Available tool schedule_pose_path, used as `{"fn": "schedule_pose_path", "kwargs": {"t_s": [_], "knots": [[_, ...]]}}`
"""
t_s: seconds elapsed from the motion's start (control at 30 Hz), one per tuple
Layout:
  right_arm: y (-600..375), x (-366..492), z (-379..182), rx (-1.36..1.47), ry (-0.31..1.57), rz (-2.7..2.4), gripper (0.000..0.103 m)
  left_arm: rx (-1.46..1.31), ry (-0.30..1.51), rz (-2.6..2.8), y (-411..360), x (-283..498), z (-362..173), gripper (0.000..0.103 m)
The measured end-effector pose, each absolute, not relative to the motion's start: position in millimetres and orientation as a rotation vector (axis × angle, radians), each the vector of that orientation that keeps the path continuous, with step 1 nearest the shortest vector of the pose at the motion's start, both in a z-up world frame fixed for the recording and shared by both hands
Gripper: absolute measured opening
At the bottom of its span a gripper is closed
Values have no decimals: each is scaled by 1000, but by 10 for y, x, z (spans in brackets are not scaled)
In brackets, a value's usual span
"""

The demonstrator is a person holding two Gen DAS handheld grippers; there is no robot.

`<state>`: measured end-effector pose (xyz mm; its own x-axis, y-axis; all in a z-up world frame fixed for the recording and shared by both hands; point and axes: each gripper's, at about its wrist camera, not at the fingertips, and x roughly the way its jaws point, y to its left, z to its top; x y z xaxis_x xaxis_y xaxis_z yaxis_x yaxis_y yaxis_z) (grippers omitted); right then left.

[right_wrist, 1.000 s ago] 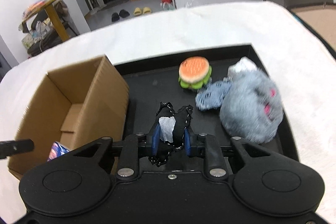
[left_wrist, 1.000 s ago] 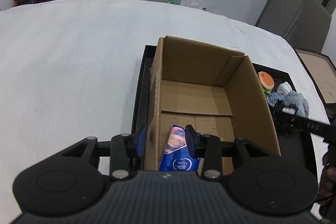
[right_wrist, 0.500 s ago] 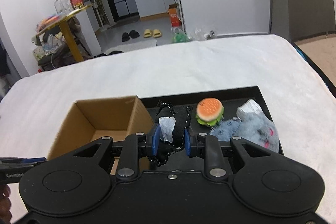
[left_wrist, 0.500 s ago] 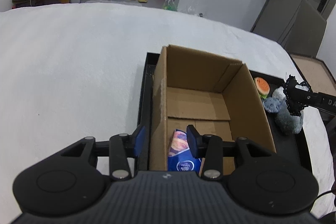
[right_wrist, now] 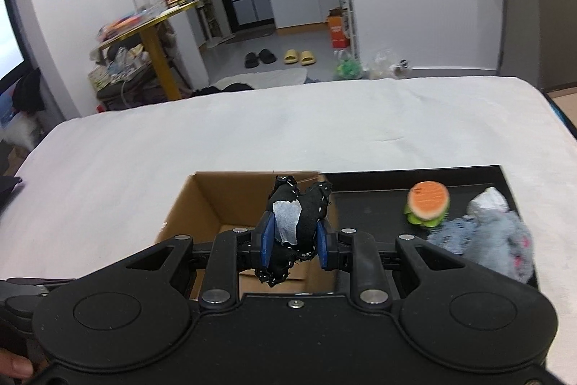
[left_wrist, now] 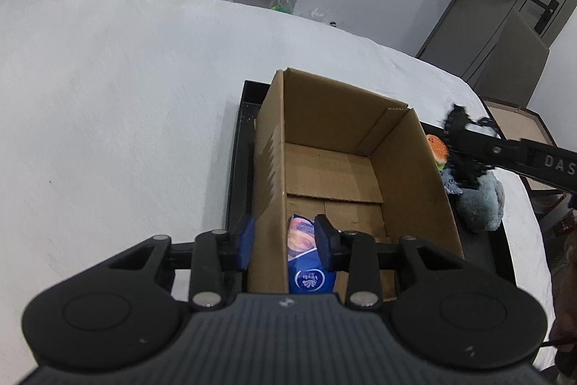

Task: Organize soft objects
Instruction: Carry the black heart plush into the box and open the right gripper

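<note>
My right gripper (right_wrist: 293, 242) is shut on a black fabric piece with a white tag (right_wrist: 297, 222) and holds it in the air above the right wall of the open cardboard box (right_wrist: 216, 204). It also shows in the left wrist view (left_wrist: 465, 147). My left gripper (left_wrist: 285, 242) is open, its fingers astride the box's left wall (left_wrist: 268, 175). A blue snack packet (left_wrist: 306, 258) lies inside the box. A burger plush (right_wrist: 427, 202), a blue denim piece (right_wrist: 450, 235) and a grey plush (right_wrist: 505, 240) lie on the black tray (right_wrist: 378, 204).
The box stands on the tray's left part, on a white tablecloth (left_wrist: 119, 118). A white crumpled item (right_wrist: 487, 201) lies behind the grey plush. The table edge runs along the right (left_wrist: 533, 226). Room furniture and slippers are far behind.
My right gripper has lifted the black fabric off the tray and carried it left, up over the box's right wall. My left gripper stays at the box's left wall.
</note>
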<state>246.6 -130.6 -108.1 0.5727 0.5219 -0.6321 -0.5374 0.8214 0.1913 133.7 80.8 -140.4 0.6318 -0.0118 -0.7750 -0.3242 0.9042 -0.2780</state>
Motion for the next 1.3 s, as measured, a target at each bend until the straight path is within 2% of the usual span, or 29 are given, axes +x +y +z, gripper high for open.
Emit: {"fn": "schedule_pose_path", "kwargs": {"t_s": [0.03,0.23,0.6,0.7,0.8,1.3], "knots": [[-1265,2460,-1086,-25,738,628,24,-422,878,182,809,1338,-1415,23],[-1105,2418,-1122,-30,757,649,25,-455,896,183,871,1338,-1483,14],[-826,2398,-1178,-6,802,718,26,-493,896,173,949,1321,-1489,13],[-763,2427,-1185,41,809,755,33,-491,895,170,958,1319,-1501,14],[-698,2408,-1218,47,833,781,43,-487,896,168,952,1328,-1512,14],[-1037,2351,-1229,49,847,723,43,-430,903,194,848,1375,-1444,17]]}}
